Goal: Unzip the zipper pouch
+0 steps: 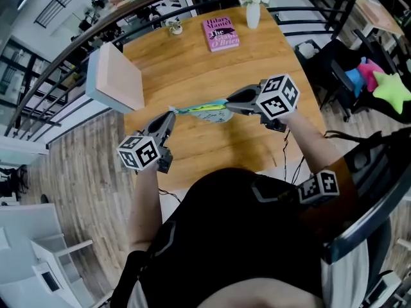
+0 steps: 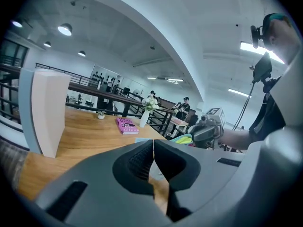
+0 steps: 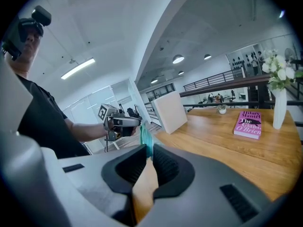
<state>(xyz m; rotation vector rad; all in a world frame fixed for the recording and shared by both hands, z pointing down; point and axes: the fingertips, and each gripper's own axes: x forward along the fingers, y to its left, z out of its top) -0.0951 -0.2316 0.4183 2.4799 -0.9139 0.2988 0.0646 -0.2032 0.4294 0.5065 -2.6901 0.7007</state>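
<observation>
Zipper pouch [image 1: 207, 111]: teal, with yellow-green and pale patterned patches. Left gripper [image 1: 171, 114] and right gripper [image 1: 230, 103]: grey bodies, black ribbed fingers [image 2: 137, 162], black-and-white square-marker cubes. Surface [image 1: 192, 69]: orange-brown wood grain. Book [image 1: 220, 33]: pink, black lettering. Vase [image 1: 253, 15]: white. Box [image 1: 115, 79]: pinkish face, light blue edge. Floor [image 1: 83, 172]: grey-brown planks.

Bright, even light; fisheye warp; dark corners.

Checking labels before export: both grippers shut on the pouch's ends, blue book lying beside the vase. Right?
Not quite: the book is pink, not blue, as the head view shows. The rest stands: left gripper and right gripper shut on the ends of the pouch, book lying beside the vase.
</observation>
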